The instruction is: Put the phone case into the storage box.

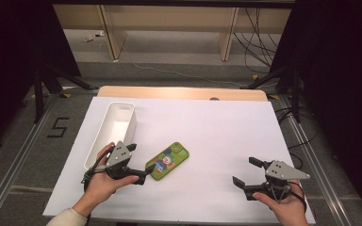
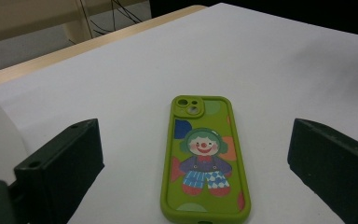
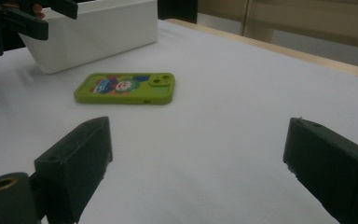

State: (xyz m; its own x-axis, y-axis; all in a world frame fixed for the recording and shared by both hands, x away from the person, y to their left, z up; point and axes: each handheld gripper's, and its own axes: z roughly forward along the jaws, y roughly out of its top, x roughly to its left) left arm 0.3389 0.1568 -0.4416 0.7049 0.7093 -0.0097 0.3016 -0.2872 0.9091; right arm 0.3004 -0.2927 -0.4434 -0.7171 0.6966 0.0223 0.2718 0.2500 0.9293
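Observation:
A green phone case [image 1: 168,161] with a cartoon clown on it lies flat on the white sheet, a little left of the middle. My left gripper [image 1: 139,162] is at the case's near end, open, with its jaws wide on either side and not touching it. In the left gripper view the phone case [image 2: 205,161] lies straight ahead between the jaws of the left gripper [image 2: 196,140]. My right gripper [image 1: 246,172] is open and holds nothing near the front right of the sheet. Seen from the right gripper [image 3: 198,140], the phone case [image 3: 126,88] lies farther off.
A long white tray [image 1: 115,129] stands on the sheet just left of the case, close behind my left hand; the tray [image 3: 98,32] also shows beyond the case. The white sheet [image 1: 226,132] covers a wooden table. Cables and table legs lie past the far edge.

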